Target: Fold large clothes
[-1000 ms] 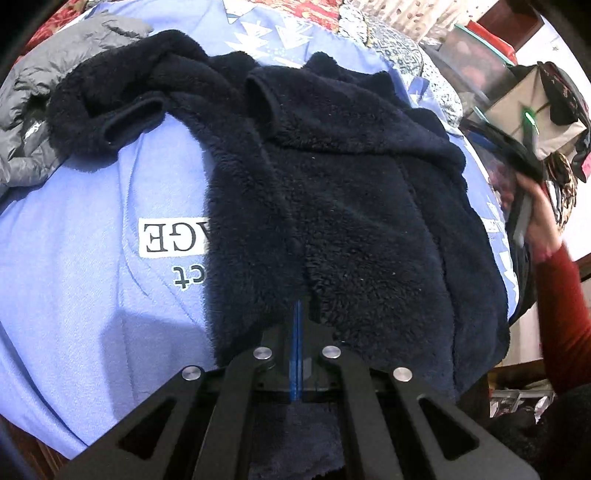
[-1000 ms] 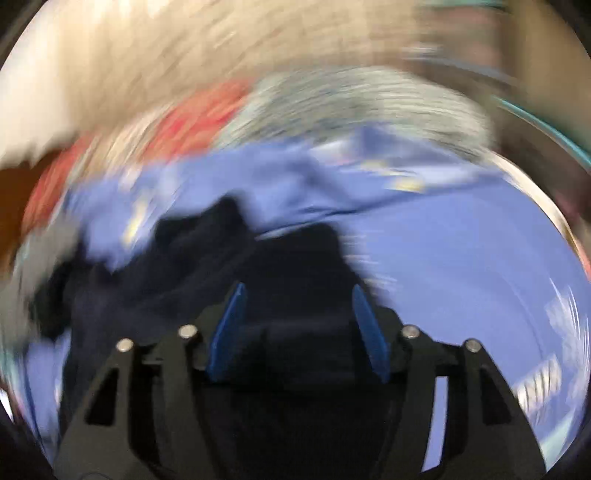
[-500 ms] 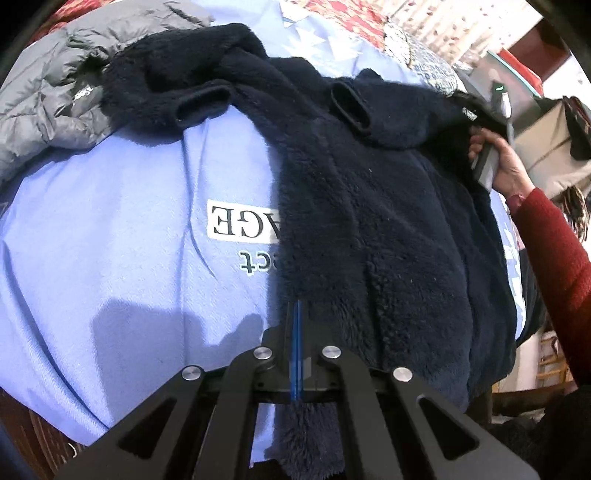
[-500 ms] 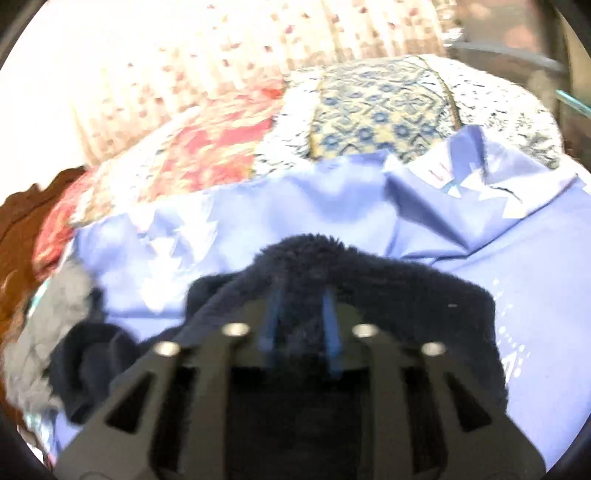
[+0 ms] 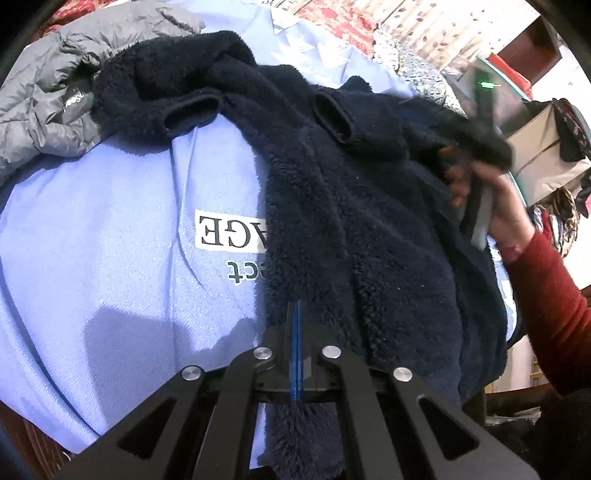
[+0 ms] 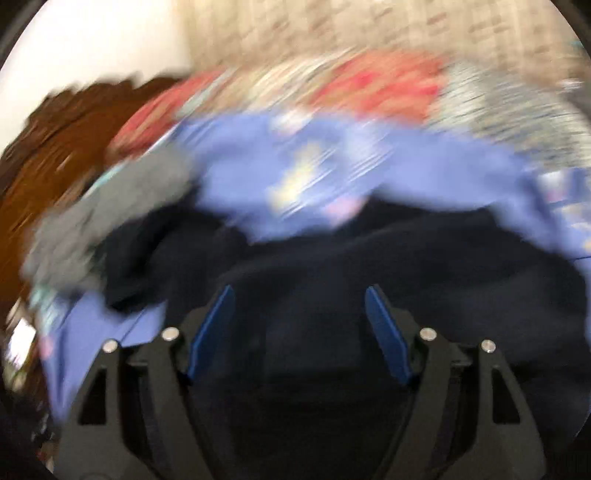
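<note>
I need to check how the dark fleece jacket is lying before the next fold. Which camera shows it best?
The left wrist view: the dark fleece jacket is sharp there, spread over the blue sheet, both sleeve cuffs visible. The right wrist view is motion-blurred and shows only a dark mass of it beyond the open right gripper.

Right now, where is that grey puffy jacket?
In the left wrist view, the grey puffer jacket lies crumpled at the upper left, beside the navy fleece's sleeve, on the blue sheet.

Periwinkle bed sheet (image 5: 110, 280) with printed lettering covered the bed, red patterned quilt (image 5: 332, 18) at far end, leaf-print curtain (image 5: 461, 33) beyond at far right, white wall (image 6: 103, 40) far left, brown carved headboard (image 6: 55, 147) below it.
</note>
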A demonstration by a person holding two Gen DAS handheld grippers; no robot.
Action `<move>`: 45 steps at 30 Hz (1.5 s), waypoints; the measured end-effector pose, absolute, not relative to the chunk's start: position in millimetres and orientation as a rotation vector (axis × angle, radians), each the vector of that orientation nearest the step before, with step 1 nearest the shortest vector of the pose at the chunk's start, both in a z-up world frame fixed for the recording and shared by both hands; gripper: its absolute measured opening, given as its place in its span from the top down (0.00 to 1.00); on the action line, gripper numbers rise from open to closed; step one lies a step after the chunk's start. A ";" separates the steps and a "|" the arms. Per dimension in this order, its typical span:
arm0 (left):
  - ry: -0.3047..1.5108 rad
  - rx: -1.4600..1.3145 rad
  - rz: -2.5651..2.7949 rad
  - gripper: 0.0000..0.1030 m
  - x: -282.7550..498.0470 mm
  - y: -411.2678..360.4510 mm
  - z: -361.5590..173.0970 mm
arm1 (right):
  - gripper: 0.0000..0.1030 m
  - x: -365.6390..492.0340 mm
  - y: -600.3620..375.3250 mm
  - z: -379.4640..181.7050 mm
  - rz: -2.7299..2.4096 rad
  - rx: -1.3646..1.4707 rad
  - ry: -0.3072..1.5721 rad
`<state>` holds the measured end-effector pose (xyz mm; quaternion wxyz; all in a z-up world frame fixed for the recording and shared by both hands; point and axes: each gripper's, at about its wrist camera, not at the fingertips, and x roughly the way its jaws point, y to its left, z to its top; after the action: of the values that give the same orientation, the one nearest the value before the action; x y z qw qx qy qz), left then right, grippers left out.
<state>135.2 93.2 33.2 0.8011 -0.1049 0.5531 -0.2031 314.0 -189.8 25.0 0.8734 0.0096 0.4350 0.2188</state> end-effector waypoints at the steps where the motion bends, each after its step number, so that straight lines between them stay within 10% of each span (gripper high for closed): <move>1: 1.185 -0.218 -0.434 0.78 132.7 94.4 34.0 | 0.30 312.5 -172.2 11.5 0.455 -0.038 0.954; 3: 1.181 -0.218 -0.427 0.78 128.7 99.5 34.5 | 0.38 318.5 -147.5 -19.9 0.377 -0.130 1.059; 4: 1.178 -0.230 -0.424 0.78 126.1 104.5 34.6 | 0.69 323.1 -147.4 -25.6 0.342 -0.089 1.076; 7: 1.169 -0.266 -0.413 0.78 120.6 117.7 32.9 | 0.82 338.1 -154.5 -11.8 0.339 0.214 1.067; 12: 1.171 -0.276 -0.404 0.78 125.7 124.6 26.2 | 0.70 358.6 -106.4 -1.9 0.493 0.261 1.139; 14: 1.140 -0.268 -0.387 0.78 135.9 124.3 30.0 | 0.37 363.2 -97.1 -17.1 0.498 0.232 1.220; 22: 0.982 -0.273 -0.122 0.78 186.0 181.8 43.2 | 0.37 305.9 -78.4 71.0 0.489 -0.009 0.851; 29: 0.937 -0.253 -0.025 0.78 229.2 228.6 43.4 | 0.38 304.4 48.1 33.0 0.765 -0.145 1.032; 33: 0.911 -0.314 -0.070 0.75 225.4 240.0 45.0 | 0.37 347.4 54.2 -24.4 0.730 0.298 1.272; 34: 0.904 -0.341 -0.103 0.71 223.8 242.3 44.0 | 0.42 354.7 52.2 -38.3 0.700 0.403 1.318; 35: 0.905 -0.366 -0.132 0.66 223.6 242.9 42.1 | 0.88 360.0 48.9 -46.1 0.679 0.471 1.331; 36: 0.908 -0.387 -0.147 0.60 222.8 242.9 39.7 | 0.95 361.9 47.8 -47.9 0.675 0.497 1.334; 41: 0.849 -0.329 -0.115 0.16 220.3 230.3 54.7 | 0.96 331.2 1.4 34.6 0.805 0.449 1.101; 45: 0.805 -0.252 -0.165 0.07 232.3 203.1 79.1 | 0.96 274.9 -77.1 123.7 0.834 0.204 0.835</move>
<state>232.3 203.1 79.1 0.9090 -0.1222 0.3903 -0.0802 274.9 -77.1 123.7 0.8260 0.0958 0.3929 0.3926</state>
